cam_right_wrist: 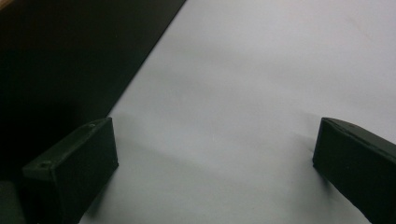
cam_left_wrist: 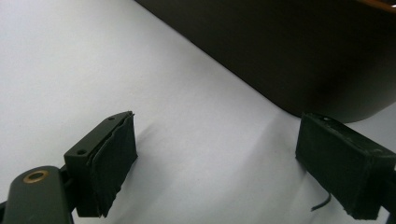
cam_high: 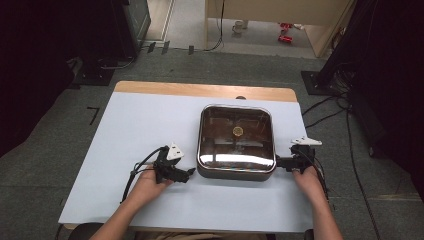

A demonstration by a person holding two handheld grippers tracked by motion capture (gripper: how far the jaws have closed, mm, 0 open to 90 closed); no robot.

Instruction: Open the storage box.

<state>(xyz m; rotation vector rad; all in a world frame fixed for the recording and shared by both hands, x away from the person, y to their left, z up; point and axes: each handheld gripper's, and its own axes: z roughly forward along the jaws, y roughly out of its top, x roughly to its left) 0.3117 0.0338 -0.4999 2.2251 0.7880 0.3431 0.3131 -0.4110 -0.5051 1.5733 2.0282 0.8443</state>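
Flanking the square electric skillet (cam_high: 236, 142) from both sides: left gripper (cam_high: 189, 174) lies at its near-left corner, right gripper (cam_high: 280, 162) just beside its right wall, the nearer of the two. The skillet sits right of centre on the bench (cam_high: 140, 130), glass lid on, knob on top. Both sets of jaws stand wide, empty. No label readable.

A white sheet (cam_high: 150, 130) covers the wooden table (cam_high: 200, 90).

Left claw (cam_left_wrist: 215, 163) agape over white sheet (cam_left_wrist: 93, 60), dark pan (cam_left_wrist: 289, 46) just beyond.
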